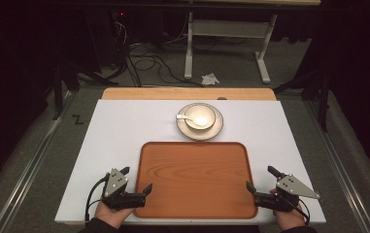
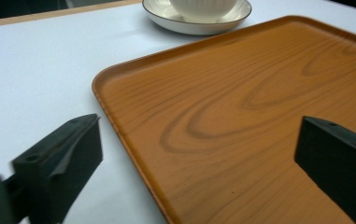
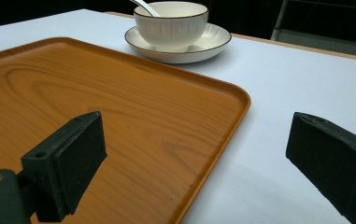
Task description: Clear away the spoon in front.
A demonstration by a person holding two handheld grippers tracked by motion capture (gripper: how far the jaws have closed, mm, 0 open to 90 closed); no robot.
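Resting on white table (image 1: 119, 131): wooden tray (image 1: 196, 179), empty, w/ near edge partly cut off in both gripper views. Left gripper (image 1: 137, 181) straddles tray's left rim, jaws spread; right gripper (image 1: 259, 182) straddles right rim, jaws spread. Beyond tray: saucer (image 1: 199, 121) w/ bowl (image 1: 198, 118); spoon (image 1: 185, 117) handle visible, its scoop hard to make out.
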